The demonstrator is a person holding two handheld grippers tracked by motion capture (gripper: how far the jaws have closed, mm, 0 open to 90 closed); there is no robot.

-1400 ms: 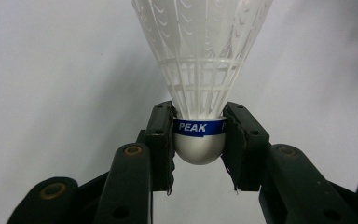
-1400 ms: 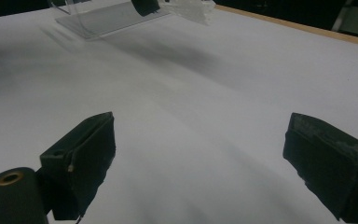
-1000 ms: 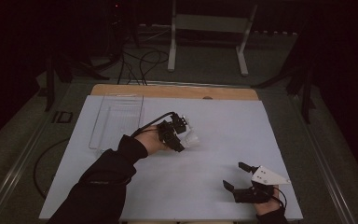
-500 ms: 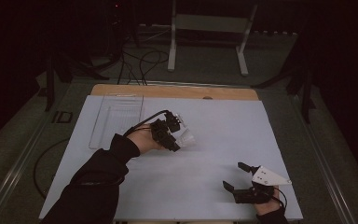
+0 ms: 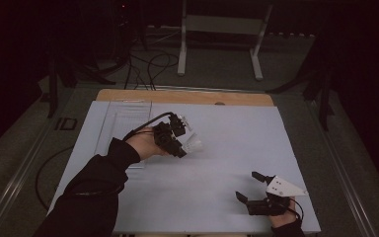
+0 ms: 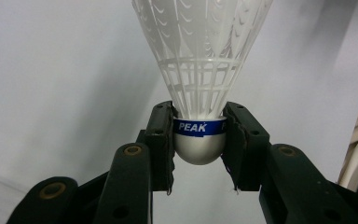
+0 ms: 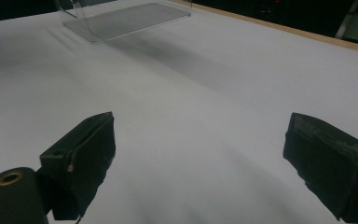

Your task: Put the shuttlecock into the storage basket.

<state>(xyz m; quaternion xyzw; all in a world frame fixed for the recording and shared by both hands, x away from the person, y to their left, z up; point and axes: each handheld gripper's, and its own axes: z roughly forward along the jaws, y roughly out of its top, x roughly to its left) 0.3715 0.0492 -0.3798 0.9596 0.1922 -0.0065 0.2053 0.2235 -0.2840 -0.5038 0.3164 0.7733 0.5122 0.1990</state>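
The left gripper (image 6: 199, 135) clamped a white shuttlecock (image 6: 200, 70) by its rounded cork. The right gripper (image 7: 200, 158) rested wide open, holding nothing.

White-covered table (image 5: 217, 173), clear plastic tray (image 5: 121, 123) at its far-left part.

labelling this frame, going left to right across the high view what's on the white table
clear tray → left tongs shut on the shuttlecock → right tongs, open
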